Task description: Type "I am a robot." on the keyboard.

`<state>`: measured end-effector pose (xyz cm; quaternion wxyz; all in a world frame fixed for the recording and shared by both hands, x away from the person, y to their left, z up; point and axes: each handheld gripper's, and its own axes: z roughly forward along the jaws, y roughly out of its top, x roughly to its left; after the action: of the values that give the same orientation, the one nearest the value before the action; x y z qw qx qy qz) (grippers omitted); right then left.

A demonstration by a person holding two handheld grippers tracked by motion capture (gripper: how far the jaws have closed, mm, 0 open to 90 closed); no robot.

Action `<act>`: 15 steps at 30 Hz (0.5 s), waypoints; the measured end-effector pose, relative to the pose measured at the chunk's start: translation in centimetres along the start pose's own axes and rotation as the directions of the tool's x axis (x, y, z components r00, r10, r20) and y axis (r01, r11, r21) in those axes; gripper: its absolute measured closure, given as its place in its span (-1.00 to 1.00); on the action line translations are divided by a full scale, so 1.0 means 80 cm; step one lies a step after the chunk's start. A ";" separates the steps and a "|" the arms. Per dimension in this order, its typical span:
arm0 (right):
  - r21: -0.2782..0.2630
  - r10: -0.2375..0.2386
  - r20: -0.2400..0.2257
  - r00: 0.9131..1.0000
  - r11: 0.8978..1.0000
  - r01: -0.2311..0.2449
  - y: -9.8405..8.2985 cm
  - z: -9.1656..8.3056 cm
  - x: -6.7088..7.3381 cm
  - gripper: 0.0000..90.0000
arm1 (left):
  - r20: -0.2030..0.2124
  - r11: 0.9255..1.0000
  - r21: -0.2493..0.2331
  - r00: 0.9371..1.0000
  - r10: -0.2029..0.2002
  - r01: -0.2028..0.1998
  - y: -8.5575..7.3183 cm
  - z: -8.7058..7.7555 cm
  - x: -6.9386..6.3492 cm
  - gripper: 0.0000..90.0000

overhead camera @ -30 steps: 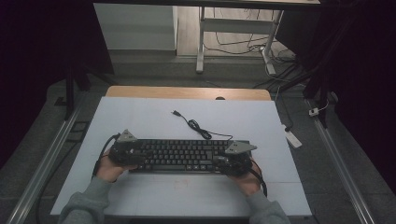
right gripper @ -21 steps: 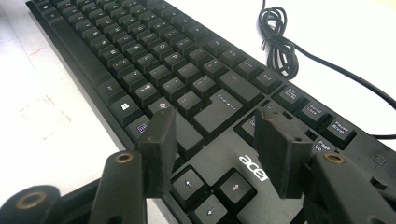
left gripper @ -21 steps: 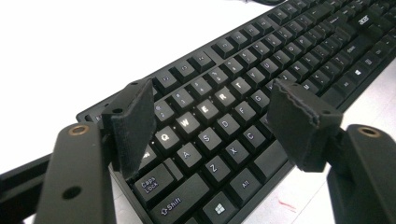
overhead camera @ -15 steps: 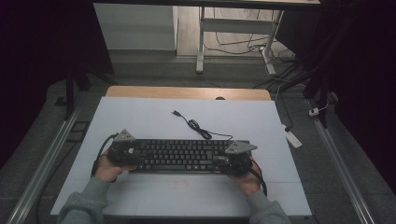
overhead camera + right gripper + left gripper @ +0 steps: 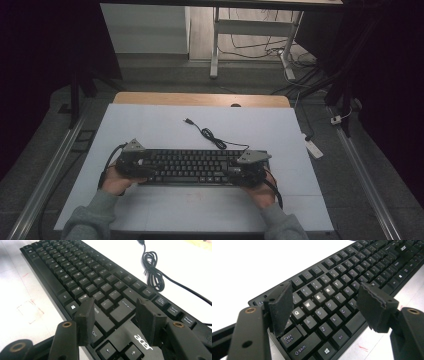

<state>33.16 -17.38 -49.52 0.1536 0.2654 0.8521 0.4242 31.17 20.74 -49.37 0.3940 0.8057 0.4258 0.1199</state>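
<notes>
Keyboard point(image 5: 192, 167), black, laid flat and square across the near half of the white counter point(image 5: 150, 125), one set of tongs at each end.

Nearest in, left hand point(image 5: 115, 182) and right hand point(image 5: 260, 192) parked at the near corners. Left tongs point(image 5: 324, 286) spread wide, jaws just been opening, the Caps Lock end of the keyboard between them but pads clear of it on both sides. No grip there. Right tongs point(image 5: 115, 301) also apart, poised over the Enter-and-arrows end, keys plainly visible in the gap, nothing pinched.

Farther out, the cable point(image 5: 152, 272), bunched in a loose coil behind the top row, plug end trailing off towards the far edge of the counter.

Trouble spots, judged from here: closing low on the right could have jammed a pad onto a keycap rather than the frame, and popped it. Lifting one end alone, a tilt and a slide. Any pull towards the near edge, and that coil could have dragged or snagged.
</notes>
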 end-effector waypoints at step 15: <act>0.019 -0.020 -0.065 0.998 1.000 0.021 0.016 0.016 0.014 0.70 | 0.001 1.000 0.001 1.000 0.010 -0.010 0.000 0.000 -0.001 -0.34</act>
<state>33.25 -15.27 -49.26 0.1277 0.2441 0.8634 0.4227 31.12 20.63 -49.38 0.3930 0.8082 0.4215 0.1211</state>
